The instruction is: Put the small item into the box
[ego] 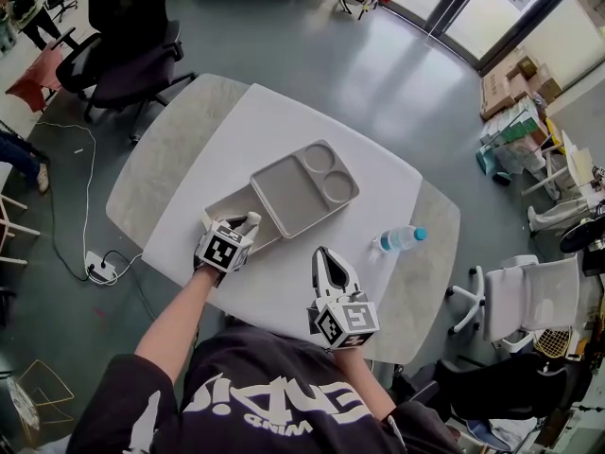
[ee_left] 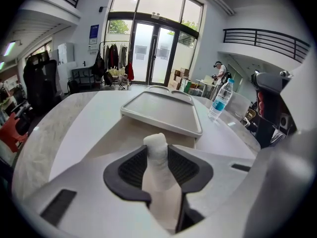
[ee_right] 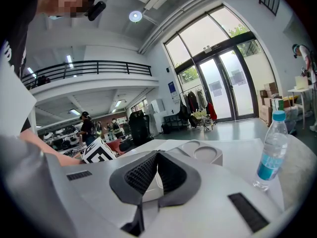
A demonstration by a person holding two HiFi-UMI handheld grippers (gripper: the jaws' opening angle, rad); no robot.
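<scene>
My main worry is the drop. The small white piece [ee_left: 157,155] stands between the pads of the left tool [ego: 232,221], and the pads look pressed on both its sides. The tool sits at the near edge of the box [ego: 230,204], not clearly over the open part. If the grip lets go here, I judge the piece could land on the rim or on the table [ego: 274,287] and roll off. The lid [ego: 302,187] lies skewed over the far part of the box, so only a narrow opening is left, and a push forward could knock the lid. The bottle [ego: 402,238] stands well apart, to the right.

My left forearm reaches forward from the body, with the tool low and pointing across the box toward the lid. The right tool [ego: 326,258] hangs over bare table near me, closed and empty, and points away from me.
</scene>
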